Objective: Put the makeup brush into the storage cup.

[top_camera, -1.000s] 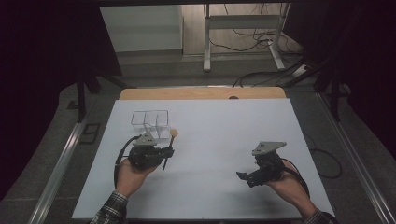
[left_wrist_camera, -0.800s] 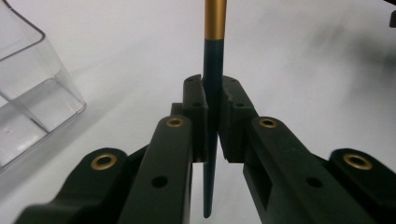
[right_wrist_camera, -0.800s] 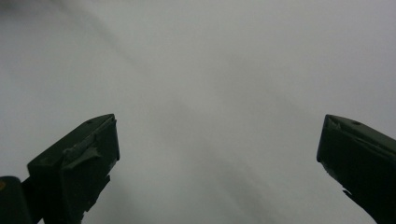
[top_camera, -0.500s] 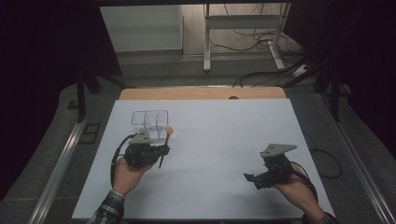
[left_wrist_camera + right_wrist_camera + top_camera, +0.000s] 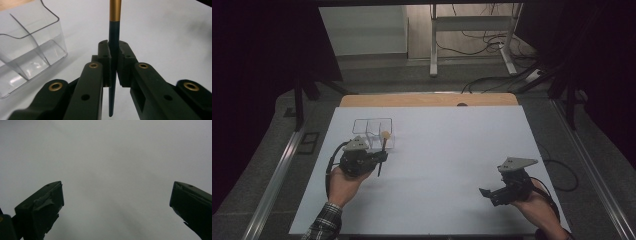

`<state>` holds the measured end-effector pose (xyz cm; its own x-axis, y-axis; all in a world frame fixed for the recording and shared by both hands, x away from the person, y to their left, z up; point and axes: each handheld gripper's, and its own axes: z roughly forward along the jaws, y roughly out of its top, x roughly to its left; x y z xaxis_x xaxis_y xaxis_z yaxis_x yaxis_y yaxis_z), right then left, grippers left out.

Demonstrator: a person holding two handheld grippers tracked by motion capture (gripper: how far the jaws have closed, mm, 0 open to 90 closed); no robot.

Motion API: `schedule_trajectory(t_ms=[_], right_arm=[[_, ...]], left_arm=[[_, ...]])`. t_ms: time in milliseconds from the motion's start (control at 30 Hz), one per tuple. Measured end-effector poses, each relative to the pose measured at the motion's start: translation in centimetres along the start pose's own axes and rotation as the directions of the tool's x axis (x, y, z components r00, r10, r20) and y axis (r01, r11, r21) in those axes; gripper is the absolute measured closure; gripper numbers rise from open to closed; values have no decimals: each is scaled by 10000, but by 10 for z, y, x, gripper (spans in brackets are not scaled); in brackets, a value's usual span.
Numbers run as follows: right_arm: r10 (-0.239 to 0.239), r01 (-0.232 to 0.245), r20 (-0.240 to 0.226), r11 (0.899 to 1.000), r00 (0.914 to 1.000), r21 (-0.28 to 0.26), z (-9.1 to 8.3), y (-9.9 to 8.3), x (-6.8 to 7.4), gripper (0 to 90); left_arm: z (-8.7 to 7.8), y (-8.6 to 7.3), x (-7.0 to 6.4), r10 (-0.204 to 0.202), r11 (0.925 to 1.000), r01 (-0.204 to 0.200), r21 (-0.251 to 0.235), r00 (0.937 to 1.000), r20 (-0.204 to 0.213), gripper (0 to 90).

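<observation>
Clamped tight, the jaws of my left gripper (image 5: 113,62) grasp a thin brush (image 5: 113,47) across its dark teal handle, with the gold ferrule rising just above the pinch and the tapered end of the handle running down between my jaws toward the camera. In the high view my left gripper (image 5: 379,156) sits on the left half of the white surface (image 5: 447,145), held in my left hand (image 5: 343,181), and the brush (image 5: 382,152) stands close to upright there, tilted a little, its pale tan head uppermost. That head shows right against the near right corner of a clear plastic organiser (image 5: 373,131), which sits on the surface just beyond my left gripper. In the left gripper view the organiser (image 5: 27,52) is to the left of the brush, apart from it, with a slanted divider splitting it into compartments. Whether the brush head actually touches the organiser I cannot tell.

Over on the right, the jaws of my right gripper (image 5: 116,207) stand wide apart with nothing between them but bare white surface. In the high view my right gripper (image 5: 492,192) lies low near the front right corner of the surface, in my right hand (image 5: 539,202), well apart from the brush and the organiser.
</observation>
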<state>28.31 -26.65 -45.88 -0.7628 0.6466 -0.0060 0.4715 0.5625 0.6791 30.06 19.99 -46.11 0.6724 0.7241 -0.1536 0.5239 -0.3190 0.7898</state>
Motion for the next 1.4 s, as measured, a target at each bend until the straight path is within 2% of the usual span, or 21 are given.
schedule_trajectory(t_ms=[433, 867, 1133, 1400], right_arm=[[164, -165, 108, 9998, 9998, 61, -9, -10, -2, 0], [286, -287, 155, 9996, 9995, 60, -14, -17, -3, 0], [389, -391, 204, 9992, 9990, 54, -18, -20, -3, 0], [561, -562, 240, 9984, 9981, 32, -21, -24, -5, 0]], left_arm=[[1, 4, 4, -244, 9996, 241, -124, 9994, -246, 826], [5, 14, 6, -401, 9977, 391, -553, 9991, -160, 826], [6, 19, 9, -487, 9960, 467, -756, 9985, -247, 827], [6, 25, 14, -337, 9952, 291, -932, 9983, -484, 827]])
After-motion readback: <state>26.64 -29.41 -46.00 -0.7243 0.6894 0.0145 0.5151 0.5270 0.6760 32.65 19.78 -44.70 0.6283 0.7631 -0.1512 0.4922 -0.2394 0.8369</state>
